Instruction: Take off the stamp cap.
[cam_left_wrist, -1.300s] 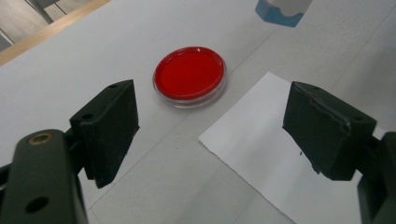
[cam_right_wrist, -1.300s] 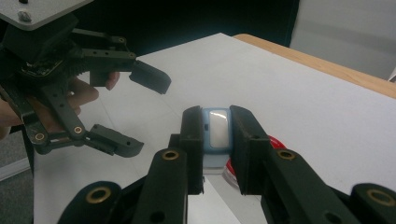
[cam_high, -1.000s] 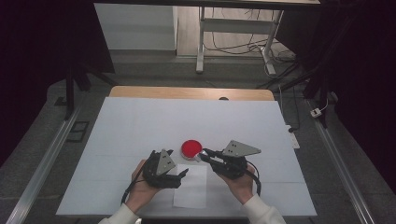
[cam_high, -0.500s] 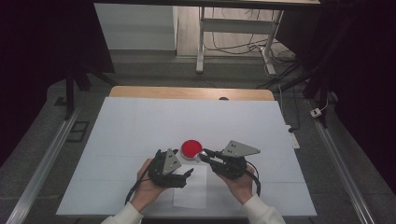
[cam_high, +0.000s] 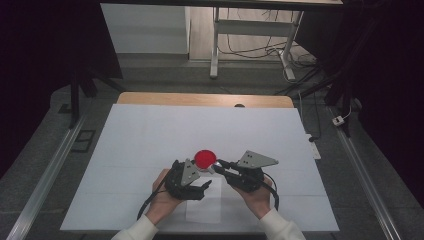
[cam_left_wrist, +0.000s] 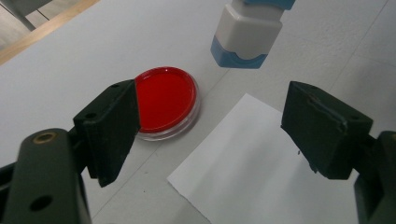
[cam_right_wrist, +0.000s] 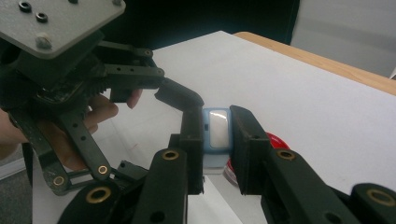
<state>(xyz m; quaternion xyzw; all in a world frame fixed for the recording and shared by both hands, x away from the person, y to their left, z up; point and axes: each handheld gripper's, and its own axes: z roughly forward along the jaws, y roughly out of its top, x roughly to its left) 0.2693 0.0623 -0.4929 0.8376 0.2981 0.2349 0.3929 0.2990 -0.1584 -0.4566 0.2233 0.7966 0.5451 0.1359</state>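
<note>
The stamp, a small white-and-blue block, sits clamped between the jaws of my right gripper, which squeeze its two flat sides so it cannot twist while I carry it; in the left gripper view I see it hanging above the table with its blue foot pointing down, clear of the surface. I hold it that way, I think, because the foot is the working face and has to meet whatever I press it on squarely. The red ink pad, a shallow round dish with a clear rim, lies on the white table cover just beside the far corner of the sheet of paper, near enough that the stamp can go from ink to paper in one short move. My left gripper has its jaws spread wide with nothing between them, hanging low over the edge of the paper and the dish; I judge it is there to steady the paper, or the dish, so neither slides. From the high view both my hands sit close together at the near side of the table, the stamp roughly over the dish, though I cannot tell whether it is directly above the ink.
</note>
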